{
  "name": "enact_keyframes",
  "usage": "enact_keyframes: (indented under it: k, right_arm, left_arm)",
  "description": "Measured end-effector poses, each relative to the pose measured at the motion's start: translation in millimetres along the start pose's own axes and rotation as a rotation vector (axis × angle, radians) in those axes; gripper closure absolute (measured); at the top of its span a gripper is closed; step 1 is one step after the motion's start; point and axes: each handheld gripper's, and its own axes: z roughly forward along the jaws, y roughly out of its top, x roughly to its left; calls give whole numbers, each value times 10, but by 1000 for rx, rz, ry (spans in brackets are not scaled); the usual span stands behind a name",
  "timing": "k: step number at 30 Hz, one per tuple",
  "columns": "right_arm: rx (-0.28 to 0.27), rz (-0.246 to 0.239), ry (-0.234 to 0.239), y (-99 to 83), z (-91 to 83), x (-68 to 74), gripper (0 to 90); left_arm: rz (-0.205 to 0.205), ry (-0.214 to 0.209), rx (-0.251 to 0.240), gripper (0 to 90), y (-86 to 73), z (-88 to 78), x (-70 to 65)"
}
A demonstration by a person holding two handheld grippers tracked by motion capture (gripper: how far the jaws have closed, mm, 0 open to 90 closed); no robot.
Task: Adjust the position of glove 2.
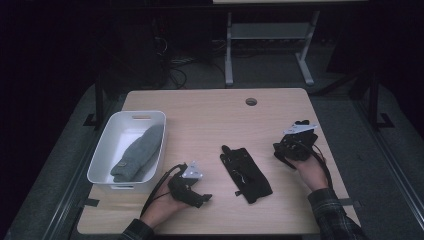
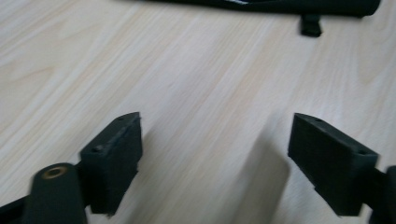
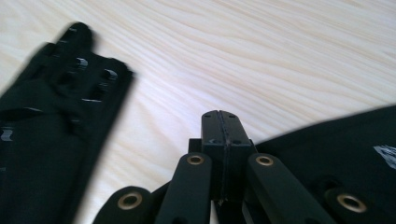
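A black glove [image 1: 246,175] lies flat in the middle of the light wooden table [image 1: 210,120], fingers away from the person. My left gripper [image 1: 202,200] rests near the front edge, to the left of the glove, jaws wide open with only bare wood between them [image 2: 224,154]; the glove's edge [image 2: 280,5] runs along the top of its view. My right gripper [image 1: 282,156] sits to the right of the glove, pads pressed together [image 3: 220,123] with nothing seen between them. The glove [image 3: 42,130] lies to its left. Another black fabric piece [image 3: 345,149] with a white print lies to its right.
A white plastic bin [image 1: 107,145] stands at the table's left side with a grey knitted piece [image 1: 137,152] lying in it. A round cable hole [image 1: 251,101] is near the far edge. A desk frame [image 1: 270,35] stands on the dark floor beyond.
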Motion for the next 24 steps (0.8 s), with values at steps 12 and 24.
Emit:
enact_keyframes:
  k: [12,24]
  right_arm:
    - [108,-9,1,-101,186,-40,900]
    - [149,-32,42,-290,-34,29,900]
  left_arm:
    - [21,35,-36,131,-62,14,46]
    - [20,37,-42,131,-70,15,43]
